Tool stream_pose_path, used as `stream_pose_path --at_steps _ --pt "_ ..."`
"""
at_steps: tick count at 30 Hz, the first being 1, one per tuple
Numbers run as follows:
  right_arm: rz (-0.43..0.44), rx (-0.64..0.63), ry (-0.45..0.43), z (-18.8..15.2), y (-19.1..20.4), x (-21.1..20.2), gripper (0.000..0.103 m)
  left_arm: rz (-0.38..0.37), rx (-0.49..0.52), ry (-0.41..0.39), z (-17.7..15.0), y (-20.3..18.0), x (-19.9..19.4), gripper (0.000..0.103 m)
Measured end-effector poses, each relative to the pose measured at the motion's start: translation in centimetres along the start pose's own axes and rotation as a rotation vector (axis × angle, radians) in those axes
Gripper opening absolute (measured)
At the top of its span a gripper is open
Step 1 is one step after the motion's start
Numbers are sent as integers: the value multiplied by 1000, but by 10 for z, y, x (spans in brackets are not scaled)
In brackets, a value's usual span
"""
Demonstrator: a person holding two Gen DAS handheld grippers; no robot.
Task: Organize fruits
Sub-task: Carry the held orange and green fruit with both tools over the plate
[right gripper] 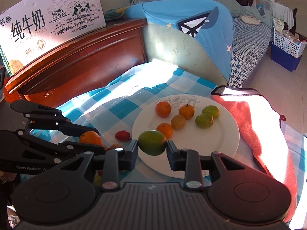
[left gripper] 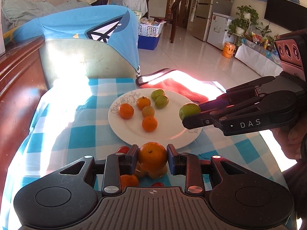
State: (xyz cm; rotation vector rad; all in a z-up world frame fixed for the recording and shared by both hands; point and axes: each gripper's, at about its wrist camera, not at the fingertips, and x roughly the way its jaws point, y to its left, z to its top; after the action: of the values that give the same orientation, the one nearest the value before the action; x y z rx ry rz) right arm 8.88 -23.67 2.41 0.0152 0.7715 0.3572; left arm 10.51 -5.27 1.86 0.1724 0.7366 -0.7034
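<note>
My left gripper [left gripper: 152, 156] is shut on an orange tangerine [left gripper: 152, 157], held above the checked tablecloth just in front of the white plate [left gripper: 172, 134]. My right gripper [right gripper: 152, 146] is shut on a green fruit [right gripper: 152, 142] over the plate's [right gripper: 228, 134] near-left rim; the same green fruit [left gripper: 189, 111] shows at the plate's right edge in the left wrist view. On the plate lie three orange tangerines, two green fruits and a yellowish one. The left gripper with its tangerine [right gripper: 89, 137] appears at the left of the right wrist view.
Loose fruit lies on the cloth under my left gripper: a small orange [left gripper: 129, 182], brownish pieces [left gripper: 155, 173] and red ones [left gripper: 122, 149]. A red fruit [right gripper: 122, 135] lies left of the plate. A pink cloth [right gripper: 255, 126] lies right of it. A wooden headboard [right gripper: 76, 61] stands behind.
</note>
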Motion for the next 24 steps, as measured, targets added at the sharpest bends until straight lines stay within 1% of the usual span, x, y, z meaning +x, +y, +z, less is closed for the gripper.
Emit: stream_pose_path --at_steps 9,14,24 --pt "-85 86 -13 5 -25 -4 32 19 -64 -2 19 9 21 29" --pt "-101 103 -2 5 -29 0 32 36 -78 19 25 15 39 29" --pt "-112 128 12 6 -34 6 32 57 -102 26 36 21 64 29"
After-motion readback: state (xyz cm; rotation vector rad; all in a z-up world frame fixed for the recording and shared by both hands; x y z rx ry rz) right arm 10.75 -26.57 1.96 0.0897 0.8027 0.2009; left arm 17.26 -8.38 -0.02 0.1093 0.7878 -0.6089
